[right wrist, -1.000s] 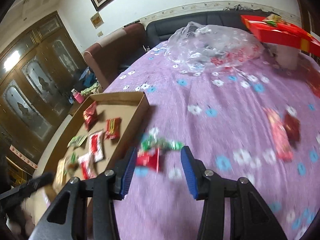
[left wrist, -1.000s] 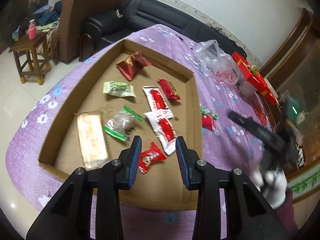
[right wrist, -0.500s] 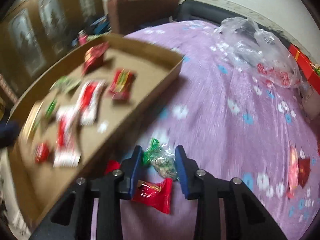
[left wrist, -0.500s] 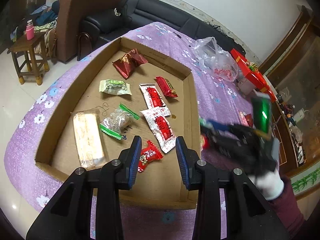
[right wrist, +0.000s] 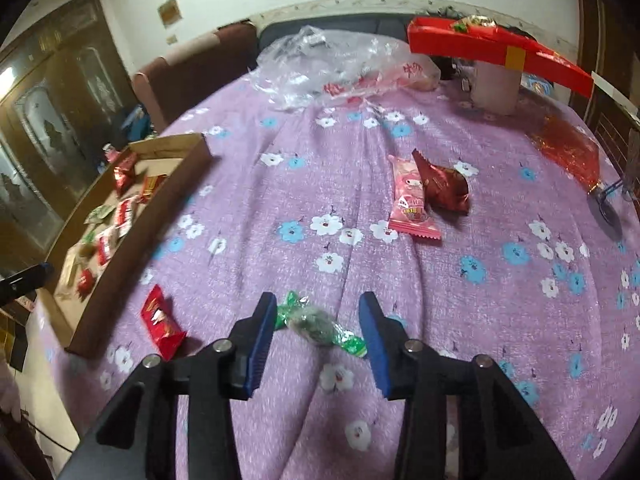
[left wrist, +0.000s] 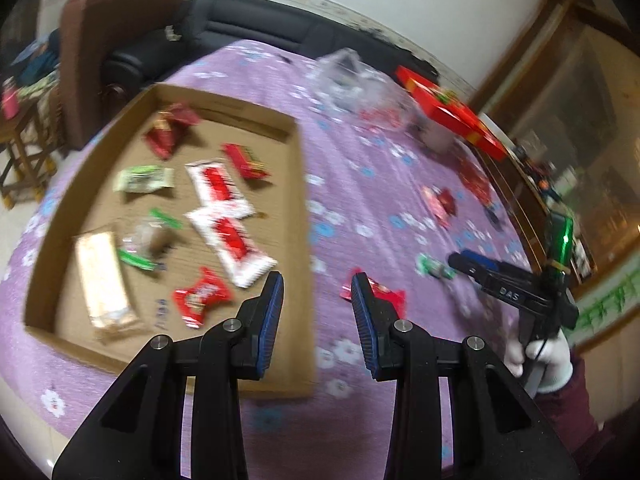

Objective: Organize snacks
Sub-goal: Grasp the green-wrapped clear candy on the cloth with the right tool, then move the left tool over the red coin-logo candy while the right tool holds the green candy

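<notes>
A green-wrapped candy [right wrist: 316, 326] lies on the purple flowered cloth between the fingers of my right gripper [right wrist: 318, 320]. Its jaws are opening and the pads stand off the candy. A red snack packet [right wrist: 162, 322] lies to its left, beside the cardboard tray [right wrist: 176, 188]. My left gripper [left wrist: 318, 308] hovers open and empty over the tray's right wall [left wrist: 302, 216], with the red packet [left wrist: 384, 294] partly behind its right finger. Several snacks lie in the tray. The right gripper [left wrist: 456, 260], in a white-gloved hand, shows at the right by the green candy [left wrist: 434, 266].
A pink packet [right wrist: 408, 200] and a dark red pouch [right wrist: 442, 186] lie mid-cloth. Farther back are a clear plastic bag [right wrist: 340, 64] and a long red box [right wrist: 492, 46] resting on a pale cup [right wrist: 496, 88]. Sofas stand behind the table.
My right gripper swung away from the tray side and its jaws widened around the green candy. My left gripper shifted right, from over the tray floor to its right wall.
</notes>
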A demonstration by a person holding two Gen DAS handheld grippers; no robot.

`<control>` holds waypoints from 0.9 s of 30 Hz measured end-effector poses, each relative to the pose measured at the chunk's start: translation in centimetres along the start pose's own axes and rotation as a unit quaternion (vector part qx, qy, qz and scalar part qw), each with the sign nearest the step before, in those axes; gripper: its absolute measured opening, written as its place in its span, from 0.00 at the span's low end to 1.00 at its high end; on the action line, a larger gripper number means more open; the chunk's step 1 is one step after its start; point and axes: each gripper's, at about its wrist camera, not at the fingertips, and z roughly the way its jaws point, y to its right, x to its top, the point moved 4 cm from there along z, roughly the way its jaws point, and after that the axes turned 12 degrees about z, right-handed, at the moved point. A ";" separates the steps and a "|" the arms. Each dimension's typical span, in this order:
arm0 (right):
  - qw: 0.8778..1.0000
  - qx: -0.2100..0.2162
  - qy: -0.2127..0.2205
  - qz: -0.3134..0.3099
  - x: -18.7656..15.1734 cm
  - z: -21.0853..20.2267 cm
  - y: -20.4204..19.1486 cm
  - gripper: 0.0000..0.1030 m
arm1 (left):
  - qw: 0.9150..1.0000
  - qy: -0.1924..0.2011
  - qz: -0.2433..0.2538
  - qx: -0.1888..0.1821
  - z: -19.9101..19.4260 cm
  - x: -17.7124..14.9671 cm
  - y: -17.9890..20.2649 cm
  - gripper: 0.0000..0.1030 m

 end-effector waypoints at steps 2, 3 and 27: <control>1.000 -0.001 0.003 -0.023 -0.8 -0.4 -0.5 0.60 | 1.000 -0.007 0.015 -0.013 0.5 -0.1 1.4 0.33; 0.999 -0.002 0.005 -0.033 -1.0 -0.2 -0.7 0.61 | 0.999 -0.013 0.024 -0.021 1.0 -0.3 2.3 0.33; 0.999 0.043 0.019 0.025 -0.5 2.9 1.8 0.24 | 0.992 -0.119 0.033 0.008 10.5 -1.1 7.6 0.33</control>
